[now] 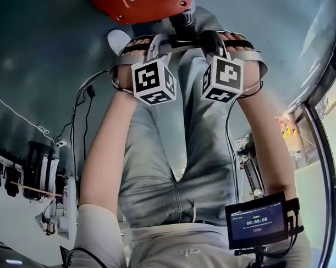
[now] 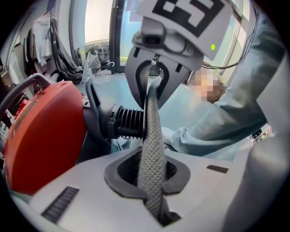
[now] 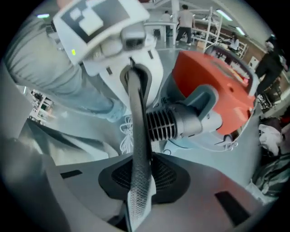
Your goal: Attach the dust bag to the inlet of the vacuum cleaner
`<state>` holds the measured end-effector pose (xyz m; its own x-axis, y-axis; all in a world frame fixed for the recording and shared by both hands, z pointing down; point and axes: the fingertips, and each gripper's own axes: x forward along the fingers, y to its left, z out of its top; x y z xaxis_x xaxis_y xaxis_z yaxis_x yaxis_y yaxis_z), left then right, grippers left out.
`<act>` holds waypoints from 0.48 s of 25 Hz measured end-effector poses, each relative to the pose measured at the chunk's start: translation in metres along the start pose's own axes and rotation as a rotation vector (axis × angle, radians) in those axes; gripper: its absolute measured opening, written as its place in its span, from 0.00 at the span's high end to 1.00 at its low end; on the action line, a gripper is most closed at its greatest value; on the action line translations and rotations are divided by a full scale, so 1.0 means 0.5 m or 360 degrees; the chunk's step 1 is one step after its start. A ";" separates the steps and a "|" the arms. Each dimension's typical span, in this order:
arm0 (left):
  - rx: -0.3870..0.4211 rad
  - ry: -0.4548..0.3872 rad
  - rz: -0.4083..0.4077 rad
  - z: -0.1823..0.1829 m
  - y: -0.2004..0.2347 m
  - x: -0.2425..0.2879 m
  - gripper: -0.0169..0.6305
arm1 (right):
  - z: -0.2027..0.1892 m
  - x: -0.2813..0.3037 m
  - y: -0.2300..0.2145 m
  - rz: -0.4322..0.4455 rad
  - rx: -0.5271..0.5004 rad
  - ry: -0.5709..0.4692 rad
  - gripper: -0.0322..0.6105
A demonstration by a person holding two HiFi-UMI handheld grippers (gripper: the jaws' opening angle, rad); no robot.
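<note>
- The dust bag (image 2: 152, 149) is the one container I have hold of. It shows only as a narrow grey band of dotted fabric seen edge-on, so I cannot see its mouth or inside.
- The red-orange vacuum cleaner (image 1: 141, 5) stands on the floor at the far side, beyond both my hands. Its shell is closed and shows nothing of the inside.
- The small monitor (image 1: 256, 221) near my right hip reads "00:00:09".
- The label on the vacuum cleaner's top is too small to read.
- The marker cubes (image 1: 153, 80) on my grippers carry black-and-white square patterns and no lettering.
- My left gripper (image 3: 133, 79) is clenched on one end of the dust bag, with the fabric pinched between its jaws.
- My right gripper (image 2: 154, 84) is clenched on the other end, so the band runs taut from one gripper to the other.
- The black ribbed inlet (image 2: 124, 122) sticks out of the vacuum cleaner towards me, between the two grippers.
- In the left gripper view the band crosses in front of the inlet's open end, with the inlet and the vacuum cleaner to its left.
- In the right gripper view the inlet lies just to the right of the band.
- I cannot tell whether the fabric touches the inlet.
</note>
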<state>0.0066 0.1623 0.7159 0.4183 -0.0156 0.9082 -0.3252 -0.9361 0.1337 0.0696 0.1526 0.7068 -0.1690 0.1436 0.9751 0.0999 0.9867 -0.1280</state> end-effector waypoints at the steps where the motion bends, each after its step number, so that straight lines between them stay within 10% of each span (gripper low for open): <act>1: 0.0000 -0.0001 0.0010 0.003 0.000 -0.001 0.93 | -0.007 0.009 -0.002 -0.0009 -0.0005 0.0030 0.89; 12: 0.0048 0.0082 0.0190 0.006 0.006 -0.030 0.93 | 0.013 -0.010 0.004 -0.0209 0.0038 0.0034 0.90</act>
<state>0.0020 0.1586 0.7015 0.3338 -0.1105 0.9361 -0.3443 -0.9388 0.0120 0.0643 0.1544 0.7004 -0.1578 0.0116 0.9874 0.0549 0.9985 -0.0030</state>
